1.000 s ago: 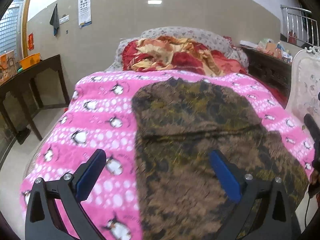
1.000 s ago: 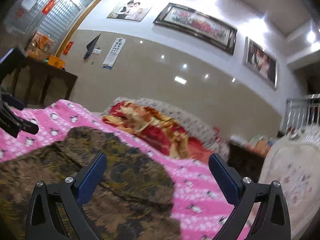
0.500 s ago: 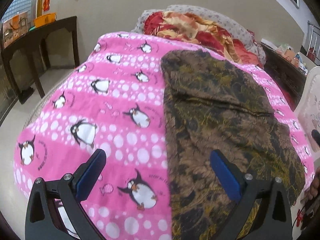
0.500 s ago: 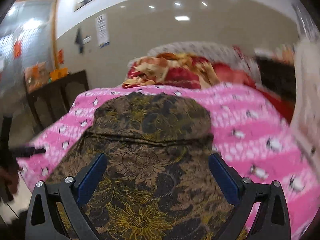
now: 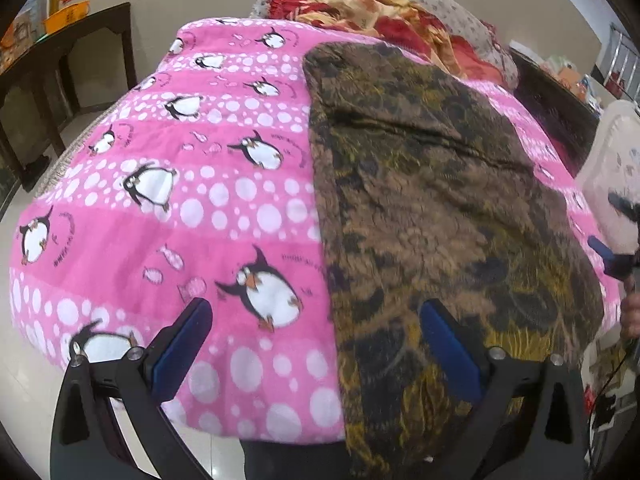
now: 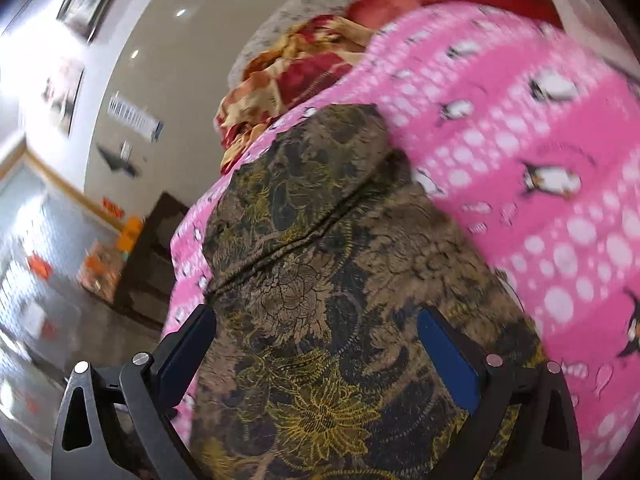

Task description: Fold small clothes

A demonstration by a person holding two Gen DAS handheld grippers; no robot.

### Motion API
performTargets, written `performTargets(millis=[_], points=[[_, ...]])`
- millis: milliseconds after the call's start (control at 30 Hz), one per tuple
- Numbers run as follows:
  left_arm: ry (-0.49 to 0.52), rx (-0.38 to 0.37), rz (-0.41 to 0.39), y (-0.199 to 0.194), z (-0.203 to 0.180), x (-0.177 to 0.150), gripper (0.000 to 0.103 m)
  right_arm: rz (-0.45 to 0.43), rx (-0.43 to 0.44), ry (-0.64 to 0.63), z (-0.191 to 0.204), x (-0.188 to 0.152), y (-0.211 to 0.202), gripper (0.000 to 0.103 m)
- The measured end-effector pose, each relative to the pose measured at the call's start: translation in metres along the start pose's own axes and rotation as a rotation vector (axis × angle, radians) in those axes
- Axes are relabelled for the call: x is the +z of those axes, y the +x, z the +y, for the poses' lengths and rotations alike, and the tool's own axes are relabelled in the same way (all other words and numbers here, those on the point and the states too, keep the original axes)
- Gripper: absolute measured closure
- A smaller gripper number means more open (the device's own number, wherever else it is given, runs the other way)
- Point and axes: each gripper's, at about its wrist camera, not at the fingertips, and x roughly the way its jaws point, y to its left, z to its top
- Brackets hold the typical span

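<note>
- Garment (image 5: 432,184): spread lengthwise on the blanket (image 5: 200,184), right of its middle, near end hanging over the edge.
- Quilt (image 5: 384,4): heaped behind the garment, at the bed's far end.
- Table (image 5: 68,40): left of the bed, by the wall.

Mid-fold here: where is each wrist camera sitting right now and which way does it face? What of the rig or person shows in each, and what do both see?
Left wrist: at the bed's foot edge, looking up the pink penguin blanket toward the red quilt; the open left claw shows, plus the right claw at the right edge.
Right wrist: rolled sideways over the brown floral garment, facing the headboard end; only the open right claw shows.
Shared: garment, blanket, quilt, dark side table.
</note>
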Motion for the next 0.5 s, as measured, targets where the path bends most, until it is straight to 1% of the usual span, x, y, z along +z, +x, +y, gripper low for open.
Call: performTargets(millis=[100, 200, 267, 300, 333, 400, 500], points=[[-0.001, -0.002, 0.017, 0.000, 0.000, -0.007, 0.000, 0.018, 0.077, 0.101, -0.014, 0.001, -0.004, 0.000], [-0.023, -0.017, 0.032, -0.001, 0.003, -0.011, 0.000, 0.067, 0.273, 0.291, -0.034, -0.002, -0.002, 0.000], [-0.032, -0.020, 0.031, -0.002, 0.005, -0.014, 0.000, 0.083, 0.379, 0.424, -0.045, -0.006, 0.000, 0.000], [-0.031, -0.017, 0.030, -0.003, 0.005, -0.015, 0.000, 0.089, 0.425, 0.510, -0.050, -0.010, 0.001, 0.000], [-0.027, -0.014, 0.032, -0.002, 0.004, -0.015, 0.000, 0.094, 0.452, 0.581, -0.054, -0.014, 0.002, 0.000], [-0.021, -0.008, 0.037, -0.002, 0.003, -0.017, 0.000, 0.101, 0.469, 0.649, -0.055, -0.017, 0.002, 0.000], [-0.016, -0.008, 0.034, -0.004, 0.001, -0.018, 0.000, 0.098, 0.474, 0.652, -0.050, -0.016, 0.000, 0.000]])
